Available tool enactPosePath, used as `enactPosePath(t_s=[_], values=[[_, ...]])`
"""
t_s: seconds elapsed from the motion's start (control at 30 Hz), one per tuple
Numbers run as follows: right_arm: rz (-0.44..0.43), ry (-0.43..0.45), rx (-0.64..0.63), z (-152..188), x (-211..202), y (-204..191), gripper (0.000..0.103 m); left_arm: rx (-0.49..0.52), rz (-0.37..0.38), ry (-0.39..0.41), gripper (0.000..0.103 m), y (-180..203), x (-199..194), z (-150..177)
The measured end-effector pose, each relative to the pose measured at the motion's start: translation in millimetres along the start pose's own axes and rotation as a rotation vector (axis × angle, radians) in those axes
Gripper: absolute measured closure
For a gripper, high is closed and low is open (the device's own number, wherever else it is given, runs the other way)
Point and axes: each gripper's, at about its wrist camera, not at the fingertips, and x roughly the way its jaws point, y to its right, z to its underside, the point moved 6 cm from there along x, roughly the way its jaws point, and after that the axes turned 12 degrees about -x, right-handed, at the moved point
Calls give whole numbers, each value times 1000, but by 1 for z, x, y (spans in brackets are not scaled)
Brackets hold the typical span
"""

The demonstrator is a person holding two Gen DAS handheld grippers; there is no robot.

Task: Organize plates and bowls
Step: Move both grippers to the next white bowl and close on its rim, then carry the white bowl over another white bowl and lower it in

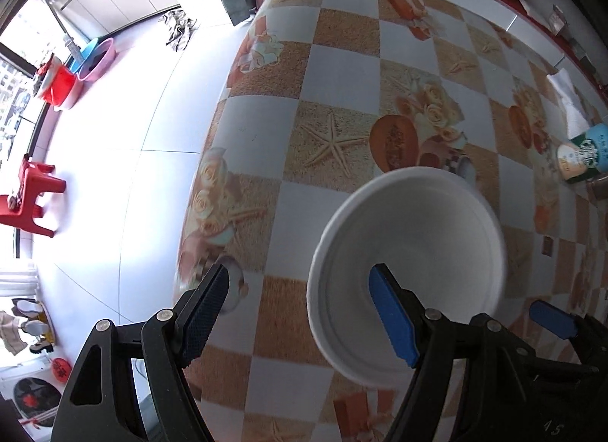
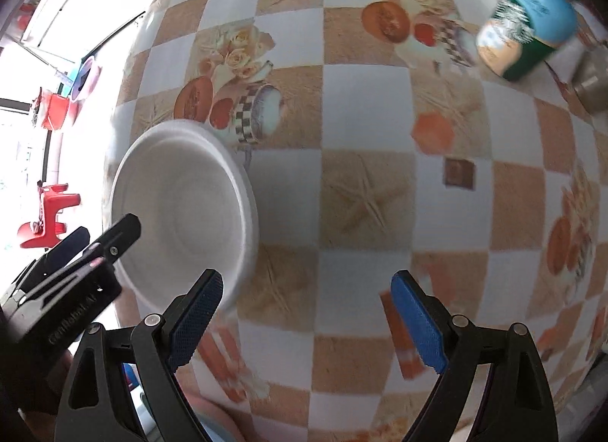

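A white bowl [image 1: 408, 267] sits on the checkered tabletop [image 1: 342, 62]; the left tongs [image 1: 300, 312] straddle its near rim, spread, while the right tongs [image 2: 307, 316] hang spread beside it

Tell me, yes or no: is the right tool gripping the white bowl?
No. The right tool is open over bare tablecloth, with the white bowl off to its side.

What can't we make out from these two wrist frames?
- White bowl: left wrist view, its near side sits behind the left gripper's finger, so contact can't be judged.
- Same bowl: right wrist view, its left edge is covered by the left gripper.
- Green and blue container: right wrist view, motion blur makes its label unreadable.
- Any plates or other bowls: none in either view.
- Right gripper: open over bare tablecloth.
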Motion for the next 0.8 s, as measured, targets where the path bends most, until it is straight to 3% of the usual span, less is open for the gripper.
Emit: enactPosePath(t_s=[0.27,0.33,0.43,0.5,0.53,0.6,0.7,0.8], values=[[40,-16,-25,-20,22,-7,12,28,-65,4,24,1,23,-12],[51,-16,-29,-22,26,-9,12,39,-60,-8,30,3,28,-13],[63,5,-57,-23,27,-16,27,42,-19,-34,43,10,31,-12],[50,20,-92,-26,25,-29,50,57,8,-49,56,17,31,-9],[39,18,-100,-26,25,-33,55,63,19,-56,65,20,31,-8],[0,19,-106,-26,25,-38,75,61,35,-71,68,24,29,-6],[-50,6,-85,-21,28,-38,86,91,33,-73,72,31,27,2],[-48,-7,-83,-8,29,-31,86,124,24,-80,72,38,24,21]])
